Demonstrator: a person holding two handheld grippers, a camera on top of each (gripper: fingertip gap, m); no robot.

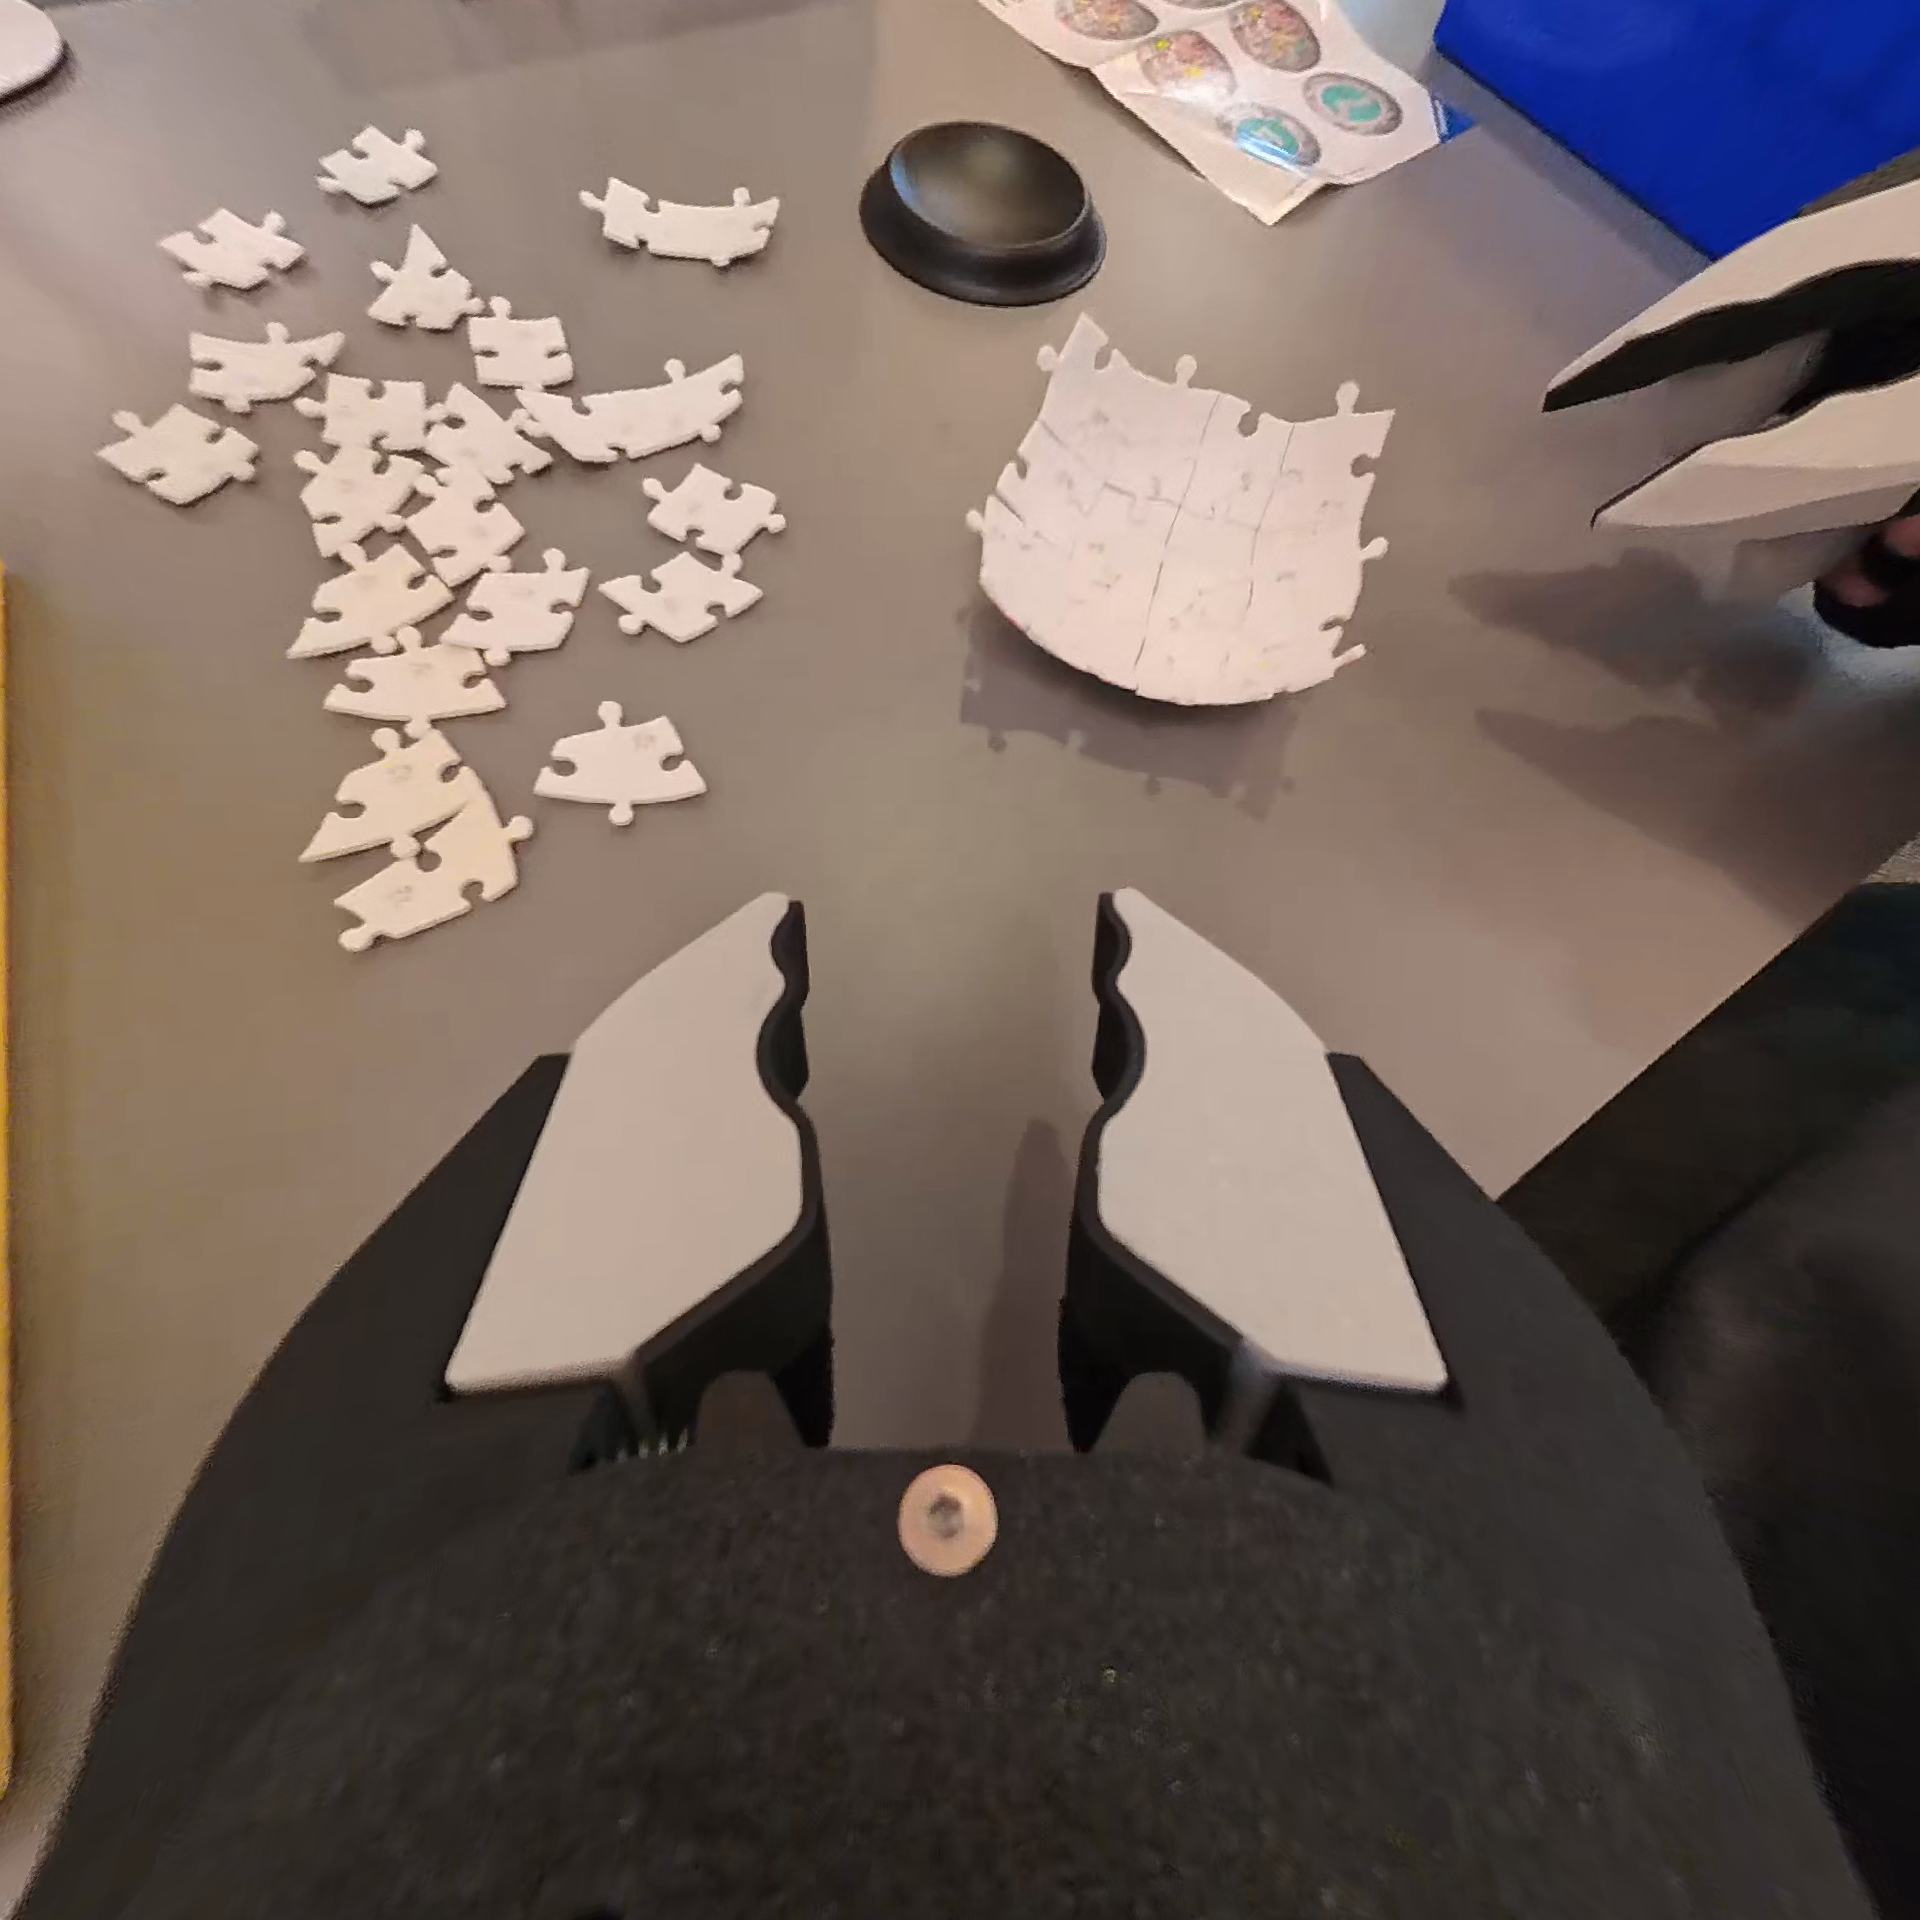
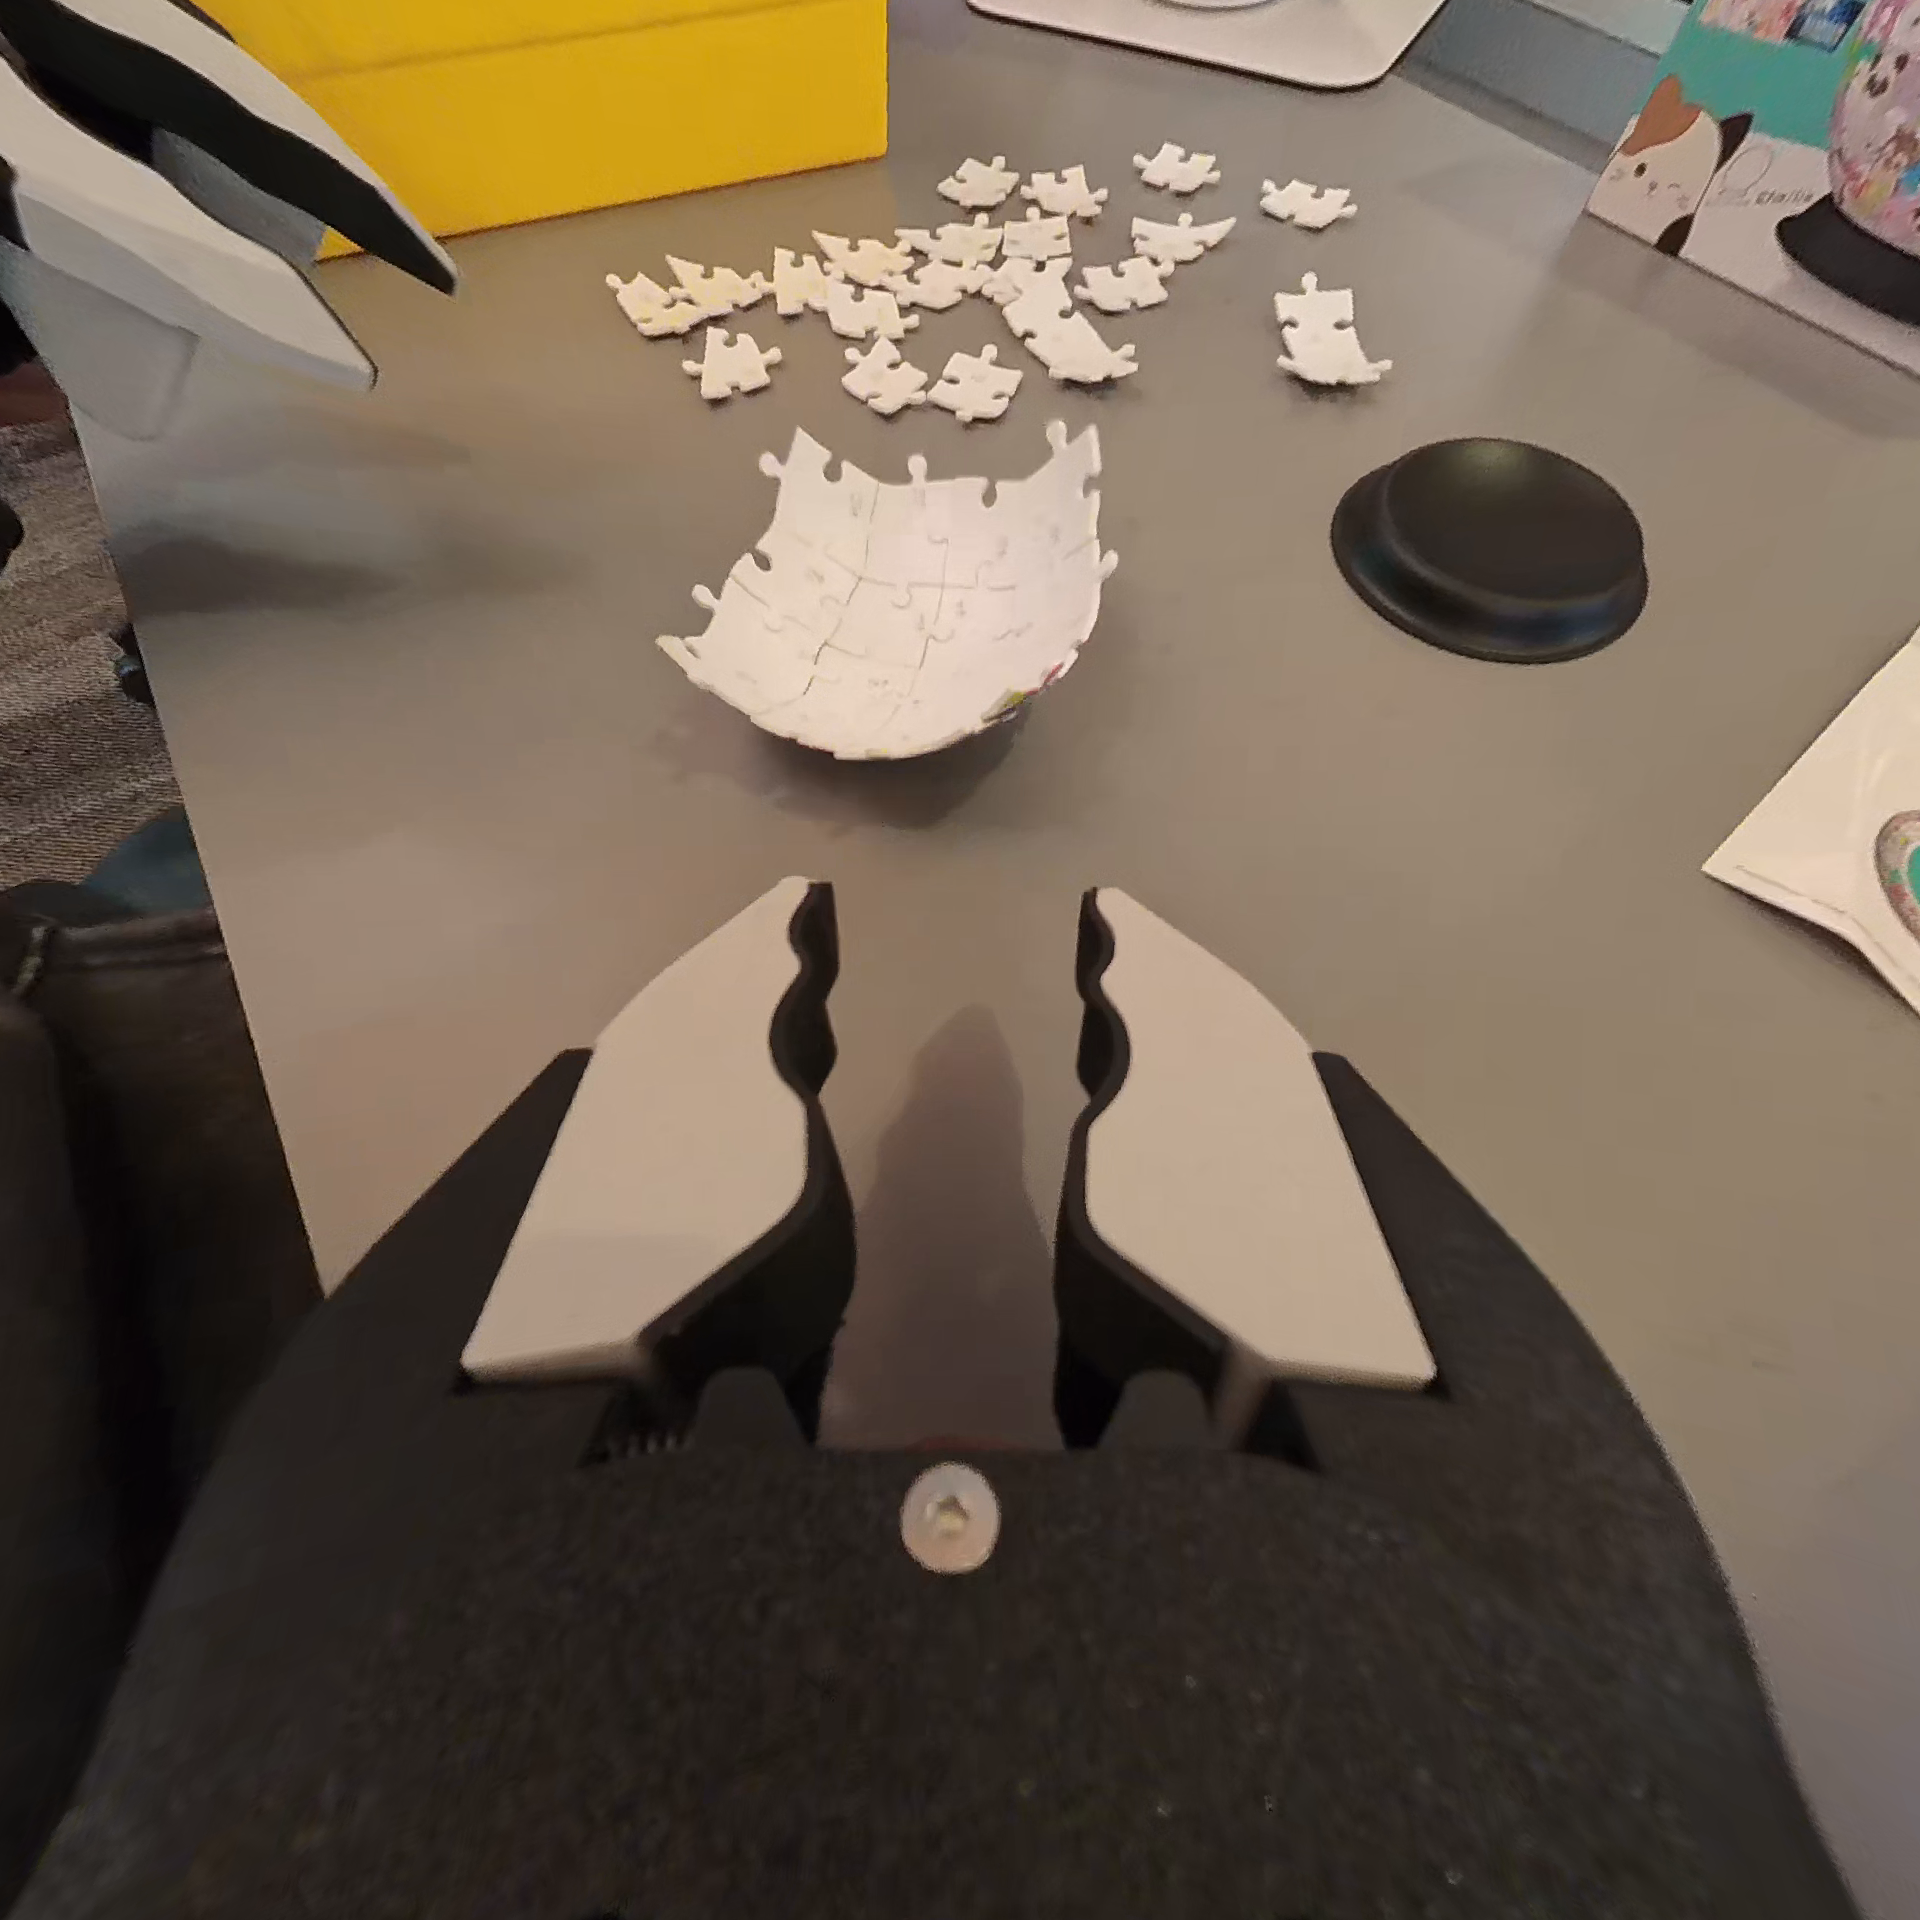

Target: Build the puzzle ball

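Both sets of jaws are wide apart and hold nothing. The left gripper [image 1: 951, 925] and the right gripper [image 2: 956, 914] hang over the grey table [image 1: 935, 831], not touching any piece.

The part-built ball [image 2: 894, 603] sits on the table like a small white bowl, with its hollow side up. It is near the middle, in front of both grippers. The loose pieces [image 1: 436, 520] lie in a messy pile on the left side, well apart from the bowl. Some lie on top of others.

I think the next job is to pick one loose piece. It would be best to choose a piece lying alone at the edge of the pile, like the single piece [image 1: 620, 764] nearest the left gripper, and pinch it by its edges. The other gripper should hold the bowl so it does not rock.

The round black stand [image 1: 982, 213] has nothing in it. A yellow box [image 2: 582, 104] sits behind the pile; I cannot see inside it.
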